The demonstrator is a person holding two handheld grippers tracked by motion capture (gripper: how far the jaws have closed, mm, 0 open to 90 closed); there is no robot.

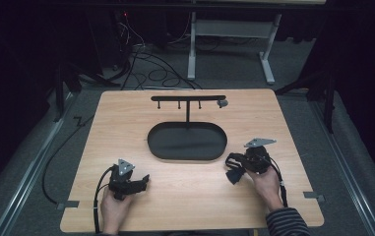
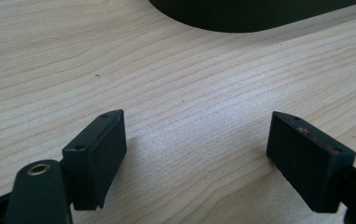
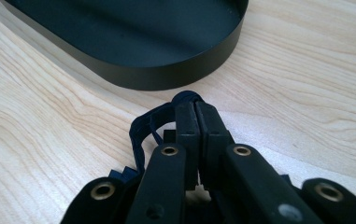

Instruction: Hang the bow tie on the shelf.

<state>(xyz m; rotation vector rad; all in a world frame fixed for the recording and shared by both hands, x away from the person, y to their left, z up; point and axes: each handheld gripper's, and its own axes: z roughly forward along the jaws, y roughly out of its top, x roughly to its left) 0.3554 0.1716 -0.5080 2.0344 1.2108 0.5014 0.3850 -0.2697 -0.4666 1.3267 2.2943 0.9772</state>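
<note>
Right tongs were closed on a small dark loop, some rubbery band or strap; it curled out to one side of the pinched pads in the right gripper view, exact kind too dark to tell. In the high view the right tongs sat low over the table, just off the right end of the black oval tray, pointing left across the table. Loop looked thin, floppy, dark blue-black, probably easy to slip.

Tray lay between the two hands and a little farther away, long axis running left-right across the table. A T-shaped black stand rose from its far rim, bar parallel to the tray, with small pegs hanging under it and a little grey thing at the right end of the bar. The right hand was nearer to that end, so a move to tray or pegs would likely go forward and left from the right tongs.

Left tongs stood wide, nothing between the pads, just bare wood; tray edge ahead of them. In the high view the left tongs rested near the left front of the table, well apart from the loop.
</note>
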